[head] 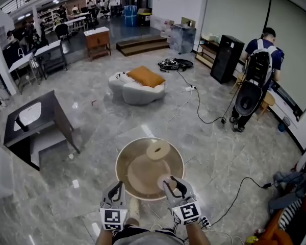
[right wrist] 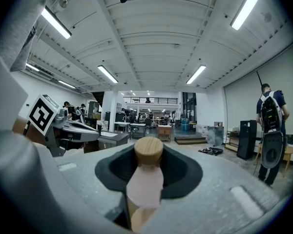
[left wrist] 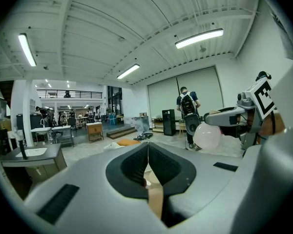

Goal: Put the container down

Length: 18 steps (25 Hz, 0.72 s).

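Observation:
The container (head: 145,170) is a wide, round, tan vessel with a pale rim, carried above the floor in front of me. A round wooden knob (head: 158,149) stands inside it. My left gripper (head: 116,189) is shut on the near-left rim; in the left gripper view a thin tan edge (left wrist: 155,199) sits pinched between the dark pads of my left gripper (left wrist: 147,165). My right gripper (head: 172,186) is shut on a pink handle (right wrist: 145,182) topped by a wooden cap (right wrist: 148,151) at the near-right rim. The pink handle (left wrist: 207,135) also shows in the left gripper view.
Grey marble floor lies below. A white beanbag with an orange cushion (head: 138,86) sits ahead, a dark desk (head: 38,119) at left. Black cables (head: 198,103) cross the floor. A person with a backpack (head: 259,70) stands at far right; clothes (head: 293,200) pile at lower right.

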Motion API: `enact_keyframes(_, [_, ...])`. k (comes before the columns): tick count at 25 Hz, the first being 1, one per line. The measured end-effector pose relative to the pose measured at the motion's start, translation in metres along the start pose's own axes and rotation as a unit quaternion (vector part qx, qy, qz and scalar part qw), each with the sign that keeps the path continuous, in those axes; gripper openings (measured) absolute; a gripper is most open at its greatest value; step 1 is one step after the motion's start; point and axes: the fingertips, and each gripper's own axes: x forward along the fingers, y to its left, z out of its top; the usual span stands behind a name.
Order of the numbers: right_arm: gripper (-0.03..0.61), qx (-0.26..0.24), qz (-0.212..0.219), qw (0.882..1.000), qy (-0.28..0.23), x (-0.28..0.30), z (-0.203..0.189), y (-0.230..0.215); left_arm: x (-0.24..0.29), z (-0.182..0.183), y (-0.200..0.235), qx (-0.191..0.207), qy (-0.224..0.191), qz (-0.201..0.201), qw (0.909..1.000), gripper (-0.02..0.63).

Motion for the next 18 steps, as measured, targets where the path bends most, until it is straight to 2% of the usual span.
enact_keyframes(18, [0.127, 0.022, -0.047, 0.998, 0.026, 0.189, -0.005, -0.023, 0.147, -0.011, 0.136, -0.003, 0.017, -0.055, 0.9983, 0.02])
